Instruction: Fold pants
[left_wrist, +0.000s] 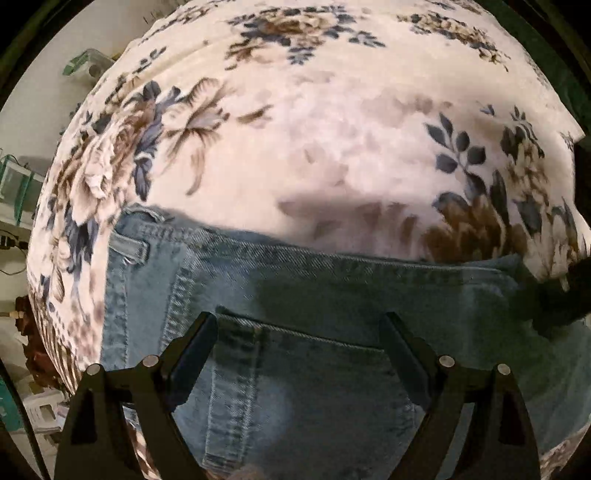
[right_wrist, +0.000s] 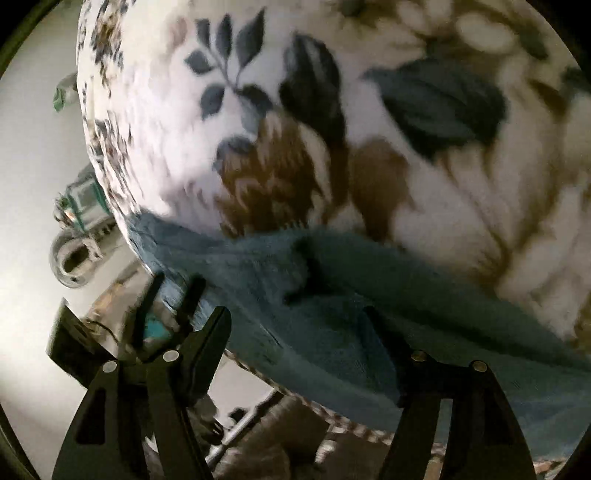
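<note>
Light blue denim pants (left_wrist: 332, 295) lie flat on a white floral blanket (left_wrist: 332, 129), back pocket and waistband with a belt loop showing. My left gripper (left_wrist: 301, 321) is open and empty, its fingers spread just above the pocket area. In the blurred right wrist view the pants (right_wrist: 332, 314) lie along the blanket's near edge (right_wrist: 406, 147). My right gripper (right_wrist: 299, 314) is open, fingers spread over the denim edge, holding nothing. The other gripper shows as a dark shape at the left wrist view's right edge (left_wrist: 569, 295).
The blanket-covered surface drops off at the left and near edges. Beyond the left edge stand green-framed racks (left_wrist: 14, 181), cables and clutter on the floor. The right wrist view shows a round container (right_wrist: 74, 262) and dark objects (right_wrist: 74, 339) below the edge.
</note>
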